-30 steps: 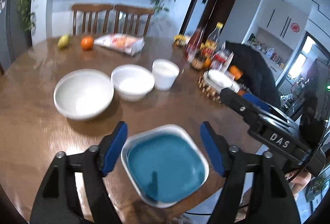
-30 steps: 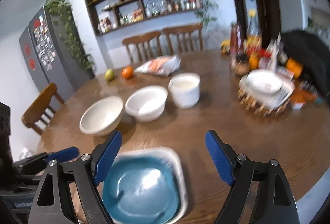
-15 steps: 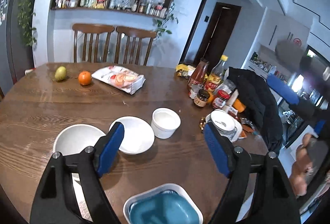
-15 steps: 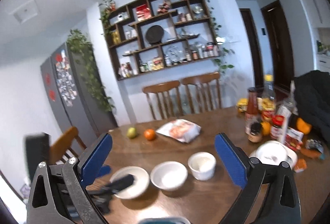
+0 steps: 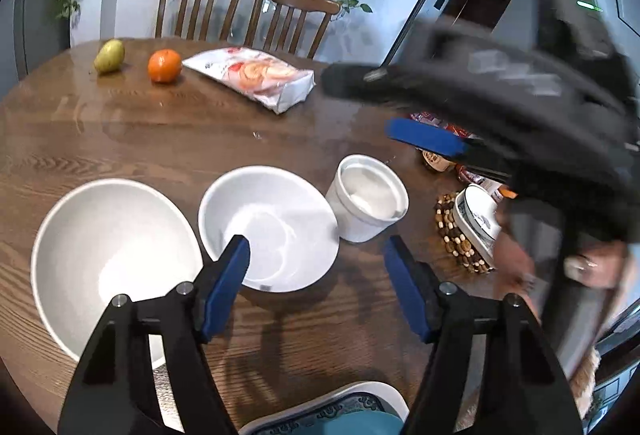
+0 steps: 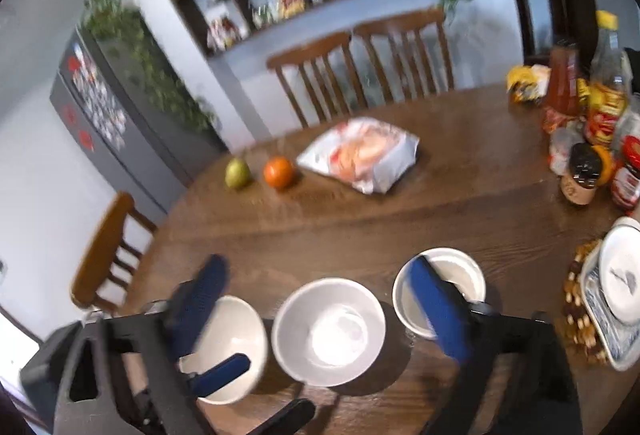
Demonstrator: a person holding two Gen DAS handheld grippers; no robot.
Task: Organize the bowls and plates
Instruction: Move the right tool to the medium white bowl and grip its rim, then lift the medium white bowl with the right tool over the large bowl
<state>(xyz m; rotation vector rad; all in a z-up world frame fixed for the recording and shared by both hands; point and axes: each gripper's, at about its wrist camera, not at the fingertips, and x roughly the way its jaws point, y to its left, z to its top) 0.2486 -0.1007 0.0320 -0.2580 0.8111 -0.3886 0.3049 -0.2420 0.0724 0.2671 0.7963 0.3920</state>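
Three white vessels stand in a row on the wooden table [image 5: 120, 139]: a large bowl [image 5: 108, 255], a medium bowl [image 5: 272, 227] and a small straight-sided cup [image 5: 366, 197]. My left gripper [image 5: 318, 287] hovers just short of the medium bowl, jaws closing with nothing between them. A teal plate in a white square dish [image 5: 332, 415] lies under it at the table's near edge. My right gripper [image 6: 318, 305] hangs over the medium bowl [image 6: 330, 331], blurred, jaws closing on nothing. The large bowl [image 6: 228, 347] and the cup [image 6: 456, 275] flank it.
Patterned plates with a small white dish on top [image 6: 616, 287] sit on a beaded trivet at the right. Bottles and jars [image 6: 592, 139] crowd the far right. A pear [image 5: 109, 55], an orange [image 5: 164, 65] and a snack bag [image 5: 256, 75] lie at the back, before two chairs.
Both grippers drew back from the teal plate and came forward to the white bowls. The plate has slid to the left view's bottom edge and out of the right view. Both jaws have narrowed.
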